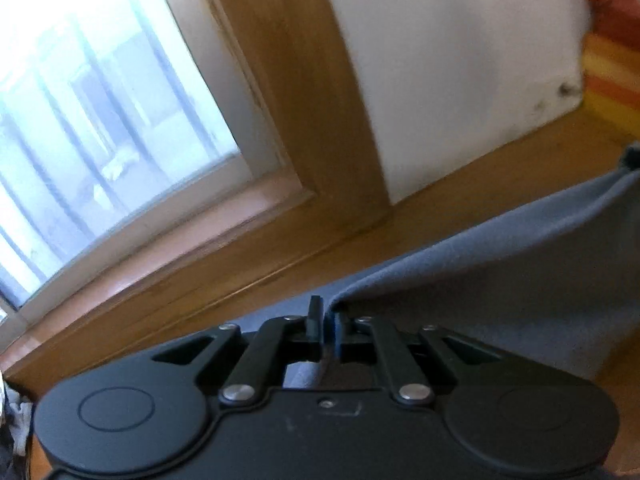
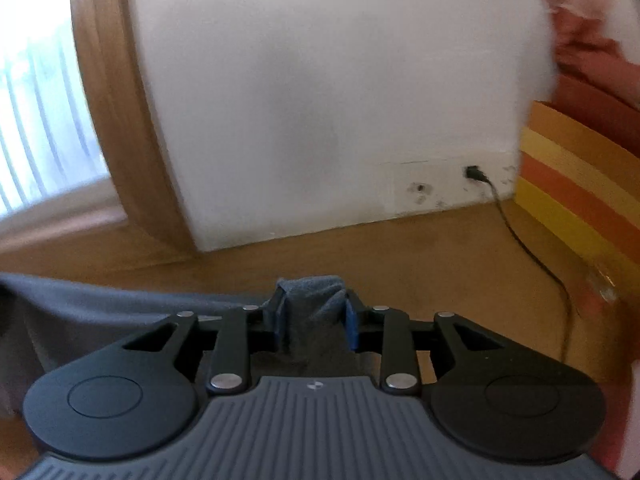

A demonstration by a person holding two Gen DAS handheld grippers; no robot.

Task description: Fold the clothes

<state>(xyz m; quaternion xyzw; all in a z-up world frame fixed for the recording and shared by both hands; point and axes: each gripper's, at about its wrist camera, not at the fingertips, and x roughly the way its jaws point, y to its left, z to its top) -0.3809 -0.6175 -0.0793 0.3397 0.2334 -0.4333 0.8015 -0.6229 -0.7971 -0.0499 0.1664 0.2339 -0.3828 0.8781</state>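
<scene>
A: Cloth entry. What do I log for its look?

B: I see one blue-grey soft cloth garment (image 1: pixel 500 264), matte, lightly blurred. It is stretched taut between my two tools, sagging in a shallow fold below its top edge. It hangs over the brown wooden floor (image 2: pixel 400 252), in front of the white wall (image 2: pixel 320 100).

A: Axis?

B: Long axis runs side to side, roughly parallel to that wall's base, from one tool to the other. I cannot tell which end is collar or hem.

A: Jaws?

B: Left gripper (image 1: pixel 327 326): jaws nearly together, pinching a thin cloth edge. Right gripper (image 2: pixel 314 320): jaws narrowly apart, clamped on a bunched wad of the same cloth.

A: Landmarks?

B: Wooden-framed window (image 1: pixel 100 120) left of the wall; striped orange-yellow box (image 2: pixel 580 184) right of it.
</scene>
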